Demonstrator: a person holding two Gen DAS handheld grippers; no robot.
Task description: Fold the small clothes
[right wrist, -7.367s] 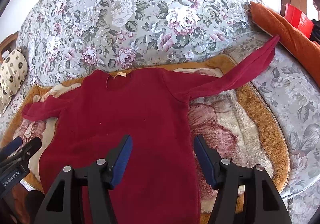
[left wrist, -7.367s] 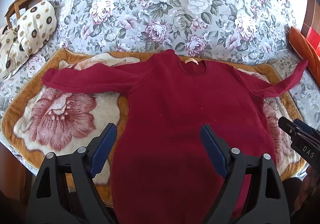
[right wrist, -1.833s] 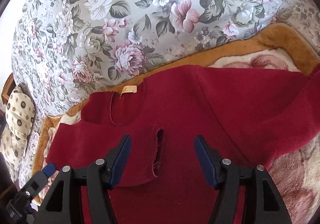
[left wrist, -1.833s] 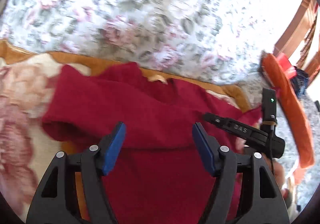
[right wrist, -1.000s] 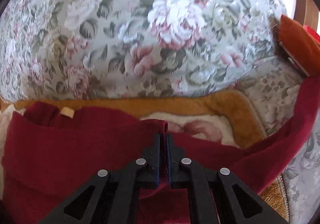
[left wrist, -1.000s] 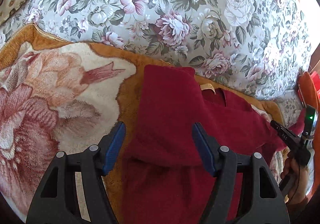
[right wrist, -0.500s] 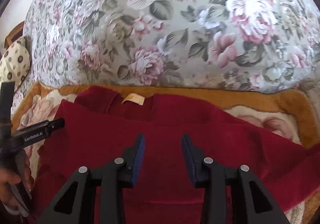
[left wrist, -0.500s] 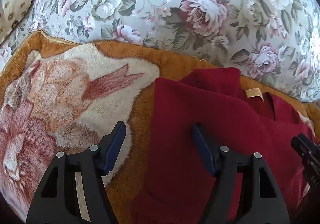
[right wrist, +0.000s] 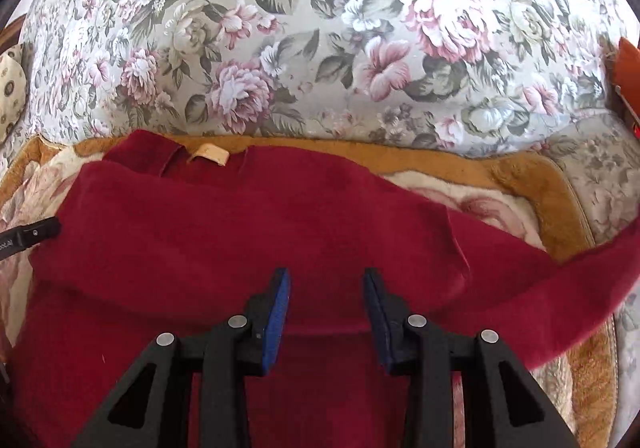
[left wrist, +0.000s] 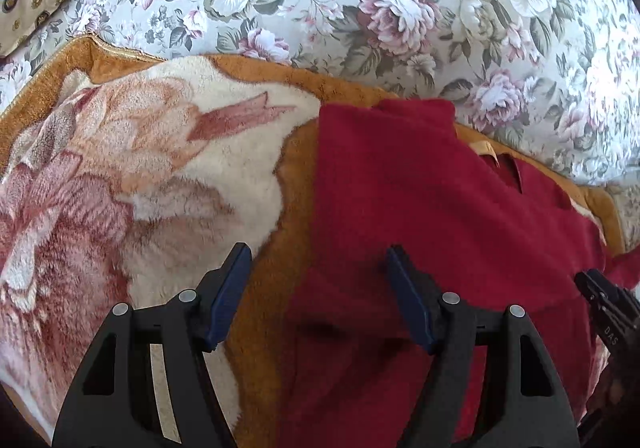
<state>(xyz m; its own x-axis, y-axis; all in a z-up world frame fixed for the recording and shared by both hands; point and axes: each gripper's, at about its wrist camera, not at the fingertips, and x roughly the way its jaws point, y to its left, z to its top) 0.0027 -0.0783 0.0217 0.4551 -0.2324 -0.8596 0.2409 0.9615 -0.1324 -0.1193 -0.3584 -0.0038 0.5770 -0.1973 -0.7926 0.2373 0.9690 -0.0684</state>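
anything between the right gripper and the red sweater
Nothing visible. The right gripper hangs open directly over the red sweater, with only the sweater's own cloth between and beneath its fingers. The left gripper, also open, straddles the sweater's left edge.

Dark red sweater [right wrist: 224, 248] — flat on plush blanket, one sleeve folded across chest, tan neck label up

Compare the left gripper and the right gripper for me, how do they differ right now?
The left gripper is spread wide, while the right gripper has a narrower gap between its fingers. The left gripper straddles the left edge of the red sweater, one finger over the fleece blanket; the right gripper sits over the sweater's middle, above the folded sleeves. Both are open, hold nothing, and have black frames with blue pads.
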